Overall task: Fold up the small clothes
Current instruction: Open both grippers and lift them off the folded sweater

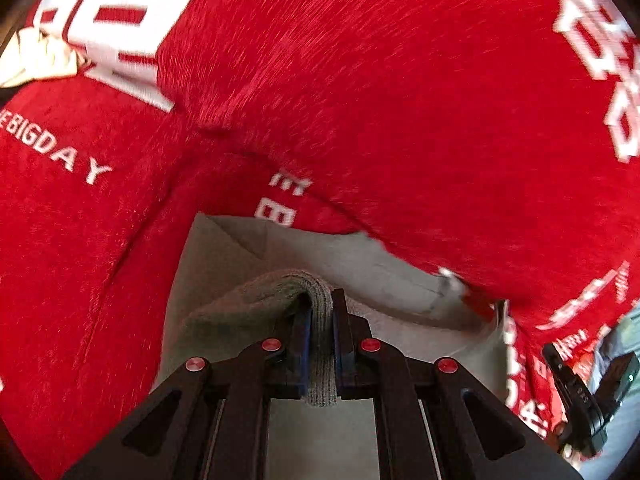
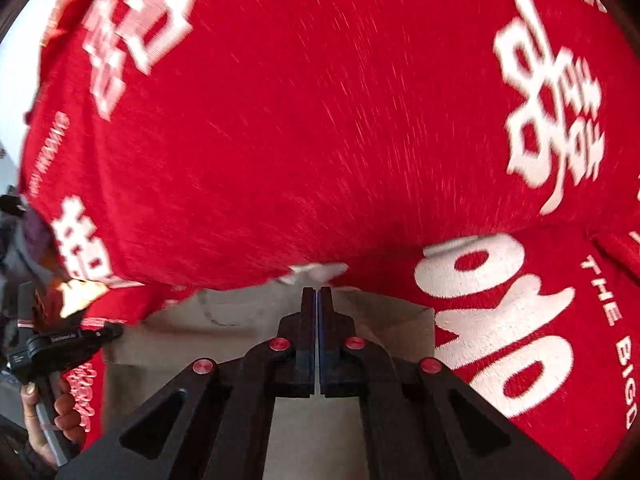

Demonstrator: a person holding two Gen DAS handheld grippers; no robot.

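1. Grey ribbed knit, doubled into a ribbed band (image 1: 320, 360) and clamped between the blue pads of the left gripper (image 1: 320, 300); stands up out of the pads, ribs running along the fingers, fold crest arching away to the left.
2. Belongs to a grey garment (image 1: 240, 248) spread low in the left wrist view on a red cloth (image 1: 400, 100); far edge runs across the view, left to right, dipping toward the right. Long axis not readable, near part hidden behind the gripper.
3. Smooth and pale where flat, coarser and darker at the band; carries a white label (image 1: 452, 280) at the far right edge.
4. Shows again under the right gripper (image 2: 317, 292) as a pale panel (image 2: 240, 312), far edge just beyond the fingertips, label (image 2: 316, 270) touching that edge.
5. Right fingers pressed flat together, no cloth visible between the pads.
6. Fuzzy red cloth (image 2: 320, 120) with large white lettering on every side of the garment, blurred, wide and bare beyond the far edge.
7. Left hand (image 2: 52, 412) around a handle at the lower left of the right wrist view.
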